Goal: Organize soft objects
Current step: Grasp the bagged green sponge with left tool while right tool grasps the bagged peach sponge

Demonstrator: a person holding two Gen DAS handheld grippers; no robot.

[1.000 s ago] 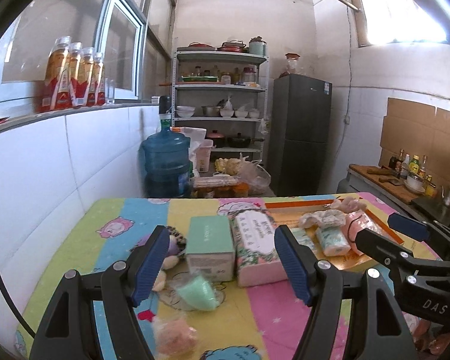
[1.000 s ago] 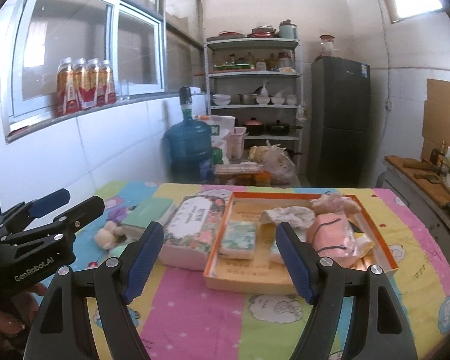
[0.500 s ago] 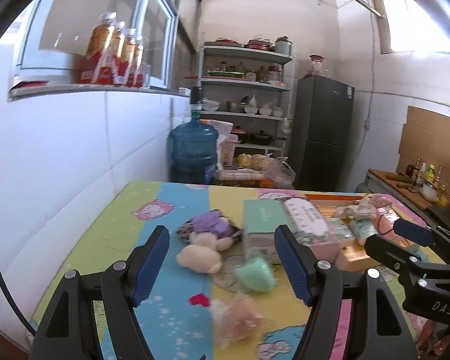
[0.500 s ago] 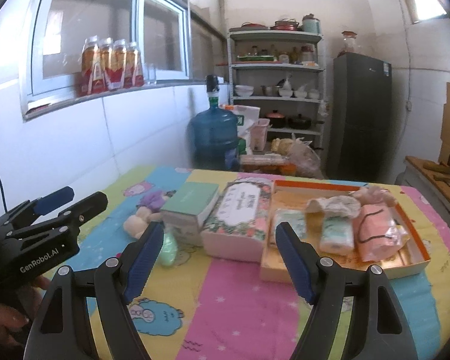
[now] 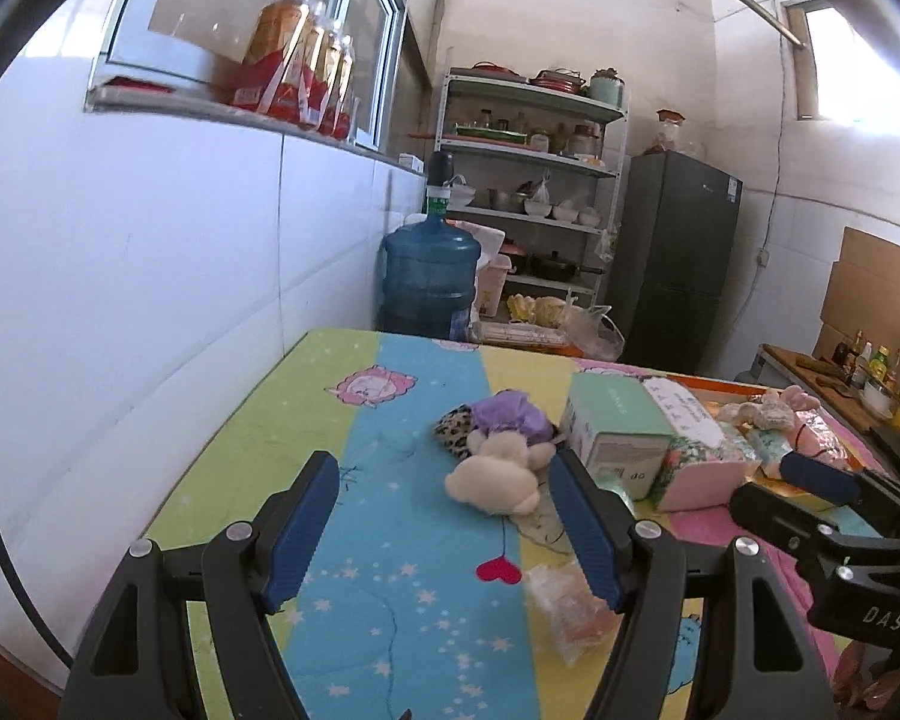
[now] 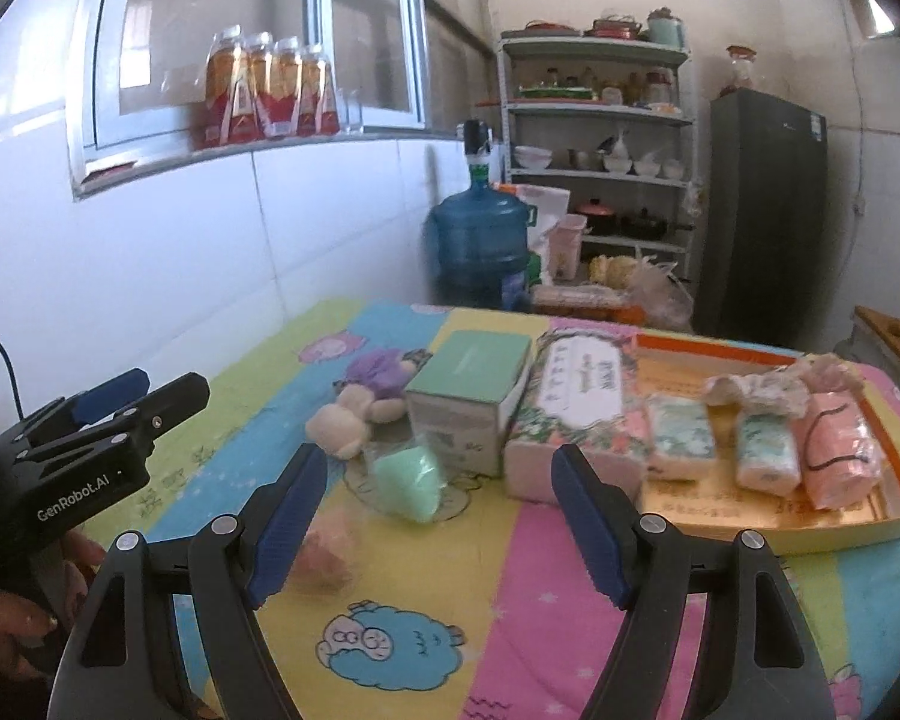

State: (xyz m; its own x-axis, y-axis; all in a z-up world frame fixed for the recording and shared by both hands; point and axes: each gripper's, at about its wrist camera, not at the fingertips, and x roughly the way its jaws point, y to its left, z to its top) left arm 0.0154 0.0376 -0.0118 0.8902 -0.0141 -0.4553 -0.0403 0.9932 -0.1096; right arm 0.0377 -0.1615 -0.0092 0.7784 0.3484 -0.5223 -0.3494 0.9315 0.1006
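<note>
A plush doll (image 5: pixel 498 456) with a cream head and purple body lies on the colourful tablecloth (image 5: pixel 366 480); it also shows in the right wrist view (image 6: pixel 360 402). A green sponge in clear wrap (image 6: pixel 411 480) and a pink wrapped soft item (image 5: pixel 567 606) lie near it. An orange tray (image 6: pixel 768 516) holds several wrapped soft packs. My left gripper (image 5: pixel 444 531) is open and empty, just in front of the doll. My right gripper (image 6: pixel 435 531) is open and empty, in front of the green sponge.
A mint box (image 6: pixel 468 384) and a floral tissue pack (image 6: pixel 576 414) stand between the doll and the tray. A white tiled wall (image 5: pixel 150 300) runs along the left. A blue water jug (image 5: pixel 429 276), shelves and a fridge (image 5: pixel 672 264) stand beyond the table's far edge.
Both grippers have swung left along the table. The doll now sits between my left fingers' line of sight, and the tray has shifted right in both views. Both stay open.
</note>
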